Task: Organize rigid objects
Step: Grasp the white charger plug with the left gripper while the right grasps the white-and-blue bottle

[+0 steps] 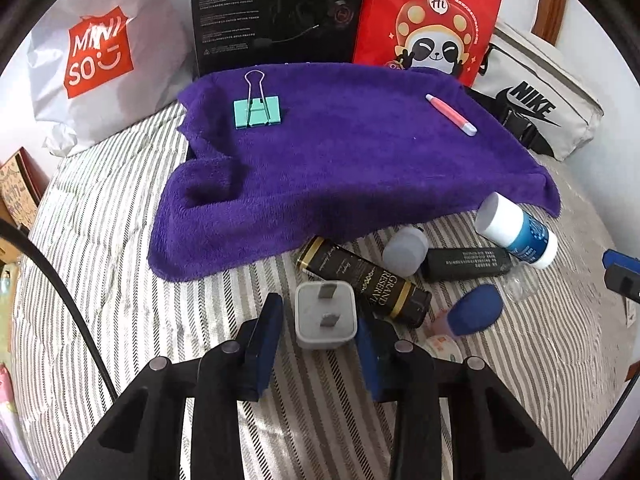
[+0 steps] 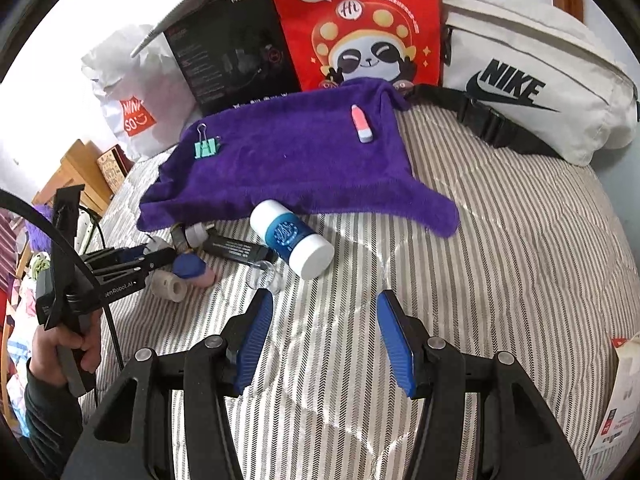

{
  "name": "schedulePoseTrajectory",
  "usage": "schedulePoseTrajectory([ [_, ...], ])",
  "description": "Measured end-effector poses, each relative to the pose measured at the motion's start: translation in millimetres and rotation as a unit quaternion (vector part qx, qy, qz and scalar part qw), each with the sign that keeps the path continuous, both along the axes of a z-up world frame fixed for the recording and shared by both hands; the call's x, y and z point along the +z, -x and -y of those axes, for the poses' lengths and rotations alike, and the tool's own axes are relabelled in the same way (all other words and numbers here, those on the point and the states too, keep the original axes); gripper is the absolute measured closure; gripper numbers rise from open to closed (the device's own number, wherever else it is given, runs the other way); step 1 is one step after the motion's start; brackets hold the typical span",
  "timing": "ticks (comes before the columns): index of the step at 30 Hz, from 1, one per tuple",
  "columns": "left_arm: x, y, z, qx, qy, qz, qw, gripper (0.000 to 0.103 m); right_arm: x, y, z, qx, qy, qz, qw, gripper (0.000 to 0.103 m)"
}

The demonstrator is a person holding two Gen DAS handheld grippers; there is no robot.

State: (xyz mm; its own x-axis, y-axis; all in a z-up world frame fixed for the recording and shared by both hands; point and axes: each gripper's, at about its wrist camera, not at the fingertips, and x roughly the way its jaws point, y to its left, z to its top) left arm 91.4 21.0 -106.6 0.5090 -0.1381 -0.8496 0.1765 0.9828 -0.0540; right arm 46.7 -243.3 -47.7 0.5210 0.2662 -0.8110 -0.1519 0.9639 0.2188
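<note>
Left gripper (image 1: 316, 330) bracketed white plug adapter (image 1: 326, 316) on striped bedspread (image 1: 120, 280); right pad touched it, left pad stood clear. Right gripper (image 2: 326, 336) hung half-open, empty, short of white bottle (image 2: 292, 238) beside purple towel (image 2: 288, 160).

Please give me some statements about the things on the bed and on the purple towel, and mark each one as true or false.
1. The green binder clip lies on the purple towel. True.
2. The pink pen lies on the striped bedcover. False: it lies on the towel.
3. The white charger plug sits between the left gripper fingers. True.
4. The right gripper holds the white and blue bottle. False: its fingers are empty.
</note>
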Motion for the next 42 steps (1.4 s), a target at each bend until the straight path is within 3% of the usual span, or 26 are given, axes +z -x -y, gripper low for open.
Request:
schedulePoseTrajectory([
  [2, -1, -1, 2, 0.001, -0.008, 0.005, 1.0, 0.07, -3, -3, -1, 0.001, 0.001, -0.004, 1.0, 0.049],
  [4, -1, -1, 1, 0.005, -0.019, 0.01, 0.9998, 0.078, -6, -8, -4, 0.003, 0.006, -0.006, 1.0, 0.049],
  [9, -1, 8, -21, 0.03, -0.036, 0.012, 0.9988, 0.078, -14, -24, -19, 0.024, 0.021, -0.004, 0.999, 0.049],
  [24, -6, 15, -38, 0.05, -0.014, 0.025, 0.9984, 0.078, -36, -78, -61, 0.118, 0.067, -0.014, 0.991, 0.05],
  [28, -6, 16, -39, 0.051, -0.013, 0.028, 0.9982, 0.078, -43, -85, -67, 0.139, 0.054, -0.023, 0.989, 0.06],
  [30, -6, 17, -40, 0.051, -0.011, 0.029, 0.9982, 0.078, -43, -83, -69, 0.144, 0.055, -0.019, 0.988, 0.061],
  [33, -6, 17, -40, 0.051, -0.011, 0.031, 0.9982, 0.078, -41, -77, -65, 0.135, 0.068, -0.017, 0.988, 0.062],
  [39, -6, 18, -40, 0.054, -0.015, 0.032, 0.9979, 0.078, -37, -57, -22, 0.05, 0.077, -0.029, 0.995, 0.063],
  [42, -6, 17, -40, 0.054, -0.015, 0.032, 0.9979, 0.078, -42, -52, -14, 0.039, 0.068, -0.037, 0.996, 0.063],
])
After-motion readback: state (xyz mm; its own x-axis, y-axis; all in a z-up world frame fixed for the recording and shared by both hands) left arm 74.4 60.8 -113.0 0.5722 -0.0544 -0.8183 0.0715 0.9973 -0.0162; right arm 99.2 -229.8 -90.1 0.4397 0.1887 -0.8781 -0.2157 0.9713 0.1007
